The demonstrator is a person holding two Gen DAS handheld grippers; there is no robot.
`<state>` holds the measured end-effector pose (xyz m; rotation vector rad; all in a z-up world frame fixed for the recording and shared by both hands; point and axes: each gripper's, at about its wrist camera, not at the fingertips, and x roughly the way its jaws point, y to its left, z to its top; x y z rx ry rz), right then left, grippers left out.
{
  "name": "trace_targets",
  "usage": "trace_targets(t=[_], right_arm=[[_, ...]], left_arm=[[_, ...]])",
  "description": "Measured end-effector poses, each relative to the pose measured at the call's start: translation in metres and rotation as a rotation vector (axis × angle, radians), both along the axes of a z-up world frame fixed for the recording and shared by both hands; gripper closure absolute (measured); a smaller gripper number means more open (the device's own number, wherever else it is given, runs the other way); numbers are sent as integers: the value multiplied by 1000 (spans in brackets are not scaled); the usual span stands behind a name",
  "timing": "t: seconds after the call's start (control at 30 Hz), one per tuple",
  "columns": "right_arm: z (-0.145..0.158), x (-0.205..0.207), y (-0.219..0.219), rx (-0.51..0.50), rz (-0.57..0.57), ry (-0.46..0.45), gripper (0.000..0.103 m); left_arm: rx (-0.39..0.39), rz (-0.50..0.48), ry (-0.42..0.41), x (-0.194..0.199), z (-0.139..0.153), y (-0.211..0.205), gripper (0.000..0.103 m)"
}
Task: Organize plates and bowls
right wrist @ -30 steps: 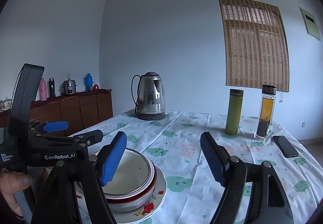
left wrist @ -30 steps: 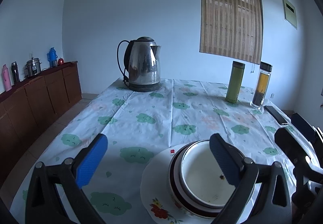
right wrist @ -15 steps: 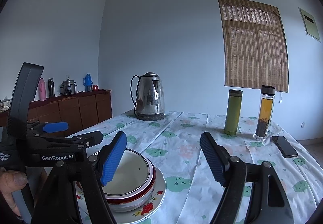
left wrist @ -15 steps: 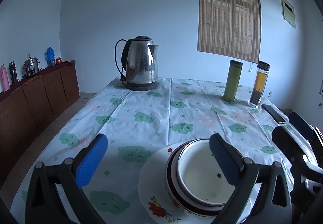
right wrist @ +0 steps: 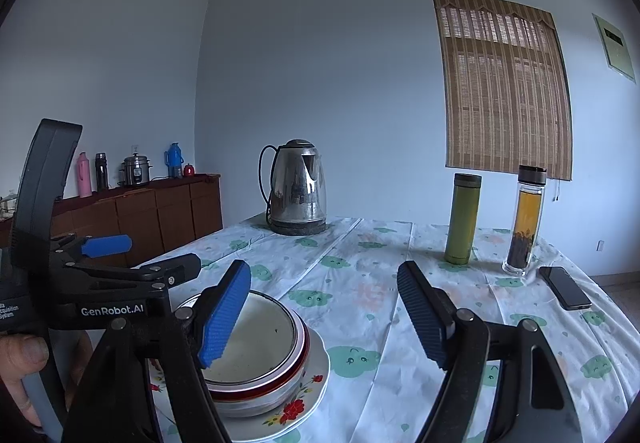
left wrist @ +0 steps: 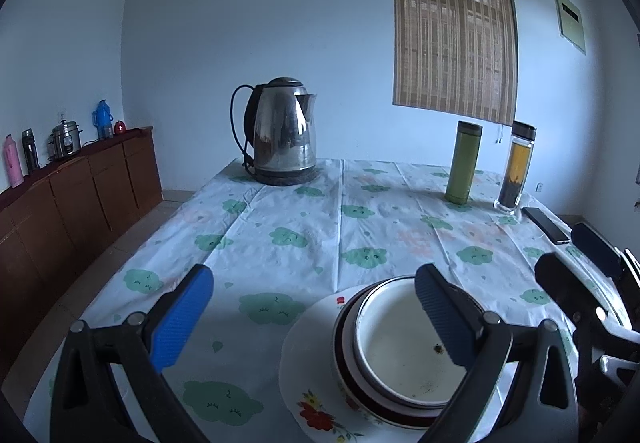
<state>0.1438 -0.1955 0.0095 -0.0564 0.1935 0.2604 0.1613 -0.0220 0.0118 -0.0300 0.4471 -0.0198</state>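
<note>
Bowls (left wrist: 404,355) sit nested, a white one inside a red-rimmed one, on a white flowered plate (left wrist: 308,375) at the near edge of the desk (left wrist: 280,211), which wears a cloth printed with green clouds. In the left wrist view the stack lies at about five o'clock, and the left tongs (left wrist: 312,317) stand released, blue pads wide apart; the right pad (left wrist: 438,317) hangs above the white bowl's hollow without touching it, and the left pad is over bare cloth. In the right wrist view the stack lies at about seven o'clock; the right tongs (right wrist: 324,313) are likewise released and grasp nothing, the left pad (right wrist: 222,313) in front of the bowl's near rim, the other over the cloth. At nine o'clock in that view a hand (right wrist: 24,359) grips the handle of the other tool. At the far end of the desk, toward twelve o'clock, a steel kettle (left wrist: 282,131) stands on its base. Toward two o'clock a green flask (left wrist: 464,163) and a clear tea bottle (left wrist: 516,167) stand upright just beside each other, with a dark phone (left wrist: 546,225) flat near them. A brown sideboard (left wrist: 80,195) along the wall at nine o'clock carries small flasks and a pot.
</note>
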Motion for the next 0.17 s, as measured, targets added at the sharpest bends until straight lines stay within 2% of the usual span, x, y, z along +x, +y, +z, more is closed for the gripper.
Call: trace_targets(t=[0.17], right_arm=[[0, 1, -1, 4, 1, 7, 25]], left_arm=[[-12, -12, 9, 1, 0, 2, 1]])
